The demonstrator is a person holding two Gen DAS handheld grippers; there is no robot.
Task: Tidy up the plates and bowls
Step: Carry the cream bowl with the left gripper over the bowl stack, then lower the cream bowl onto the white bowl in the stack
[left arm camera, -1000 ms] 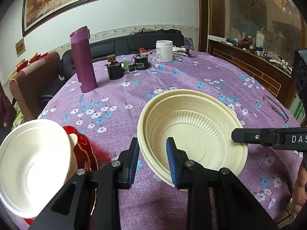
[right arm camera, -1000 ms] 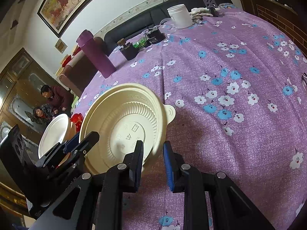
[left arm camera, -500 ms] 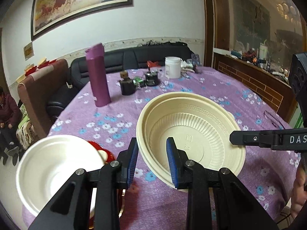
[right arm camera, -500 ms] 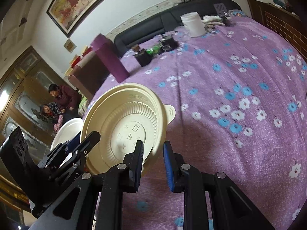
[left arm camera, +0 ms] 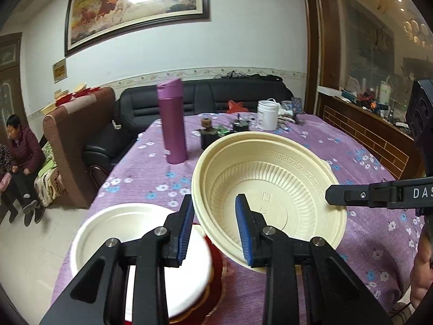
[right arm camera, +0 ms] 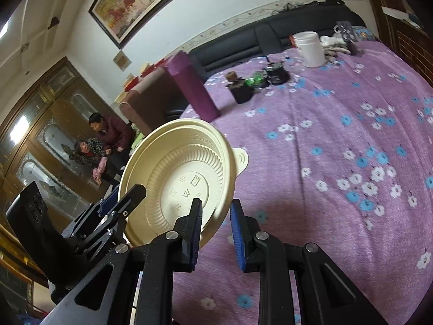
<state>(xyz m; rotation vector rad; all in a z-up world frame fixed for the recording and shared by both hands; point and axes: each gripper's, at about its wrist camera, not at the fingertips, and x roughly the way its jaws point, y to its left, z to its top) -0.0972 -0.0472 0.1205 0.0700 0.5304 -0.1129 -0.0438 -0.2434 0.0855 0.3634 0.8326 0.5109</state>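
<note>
Table (left arm camera: 360,146) under purple flowered cloth is the landmark. Cream bowl (left arm camera: 270,187) is up off the table, above its near-left part, held by both grippers at opposite rim edges. White bowl (left arm camera: 140,246) sits below and left of it, at the table's near-left corner, on something red. Purple flask (left arm camera: 173,120) stands upright further back on the table.

Cream bowl: round, no real long axis; mouth tilted up and toward the left gripper's camera, small tab handle on the far rim. Looks like thin light plastic, likely flexes, probably slick; best held at the rim, as now.

Left gripper (left arm camera: 215,228): clamped on the near rim, wall between the pads. Right gripper (right arm camera: 215,230): clamped on the opposite rim.
</note>
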